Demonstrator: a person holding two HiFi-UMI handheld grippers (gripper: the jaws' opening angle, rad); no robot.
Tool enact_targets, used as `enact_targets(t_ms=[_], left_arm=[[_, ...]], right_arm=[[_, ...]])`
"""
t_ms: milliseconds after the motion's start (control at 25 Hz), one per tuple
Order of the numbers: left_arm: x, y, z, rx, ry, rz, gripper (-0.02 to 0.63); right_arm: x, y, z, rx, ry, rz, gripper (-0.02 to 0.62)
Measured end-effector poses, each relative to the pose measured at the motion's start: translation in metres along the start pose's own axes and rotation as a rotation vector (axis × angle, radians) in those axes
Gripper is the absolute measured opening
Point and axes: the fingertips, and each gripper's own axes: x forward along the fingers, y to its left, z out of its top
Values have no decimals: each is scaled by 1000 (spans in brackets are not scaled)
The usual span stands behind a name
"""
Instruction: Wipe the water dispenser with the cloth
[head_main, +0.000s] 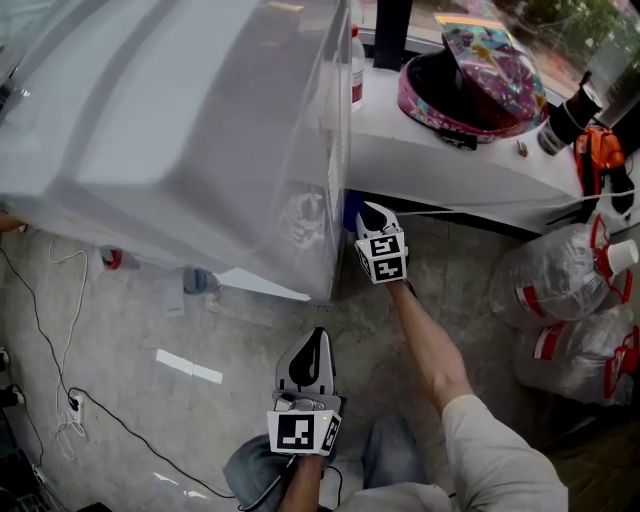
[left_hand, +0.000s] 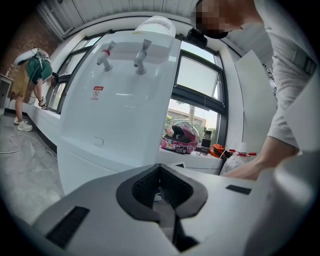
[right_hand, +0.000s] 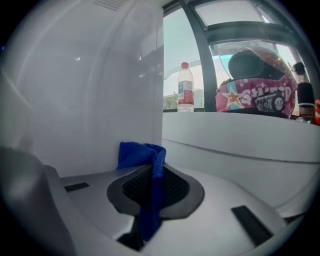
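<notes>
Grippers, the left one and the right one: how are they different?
The right gripper is shut on a blue cloth, while the left gripper is shut on nothing. The right gripper is close against the side of the water dispenser, low down, while the left gripper hangs back from it. Both are the same kind of white tool, with jaws together.

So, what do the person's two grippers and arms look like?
Both the left gripper and the right gripper have pale grey shells, black ribbed pads and a cube with black-and-white square markers. The right arm wears a light short sleeve; the forearms are bare.
</notes>
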Motion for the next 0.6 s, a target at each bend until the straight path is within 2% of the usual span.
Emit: enact_targets(t_ms=[320, 480, 600], left_arm=[[2, -1, -3, 5, 0, 1, 12], [0, 1, -2, 6, -2, 17, 12], [-2, 5, 1, 0, -16, 32, 12]], right_arm=[[23, -20, 6, -23, 35, -9, 49], [1, -19, 4, -8, -11, -22, 49], [-36, -6, -2, -15, -68, -30, 49]])
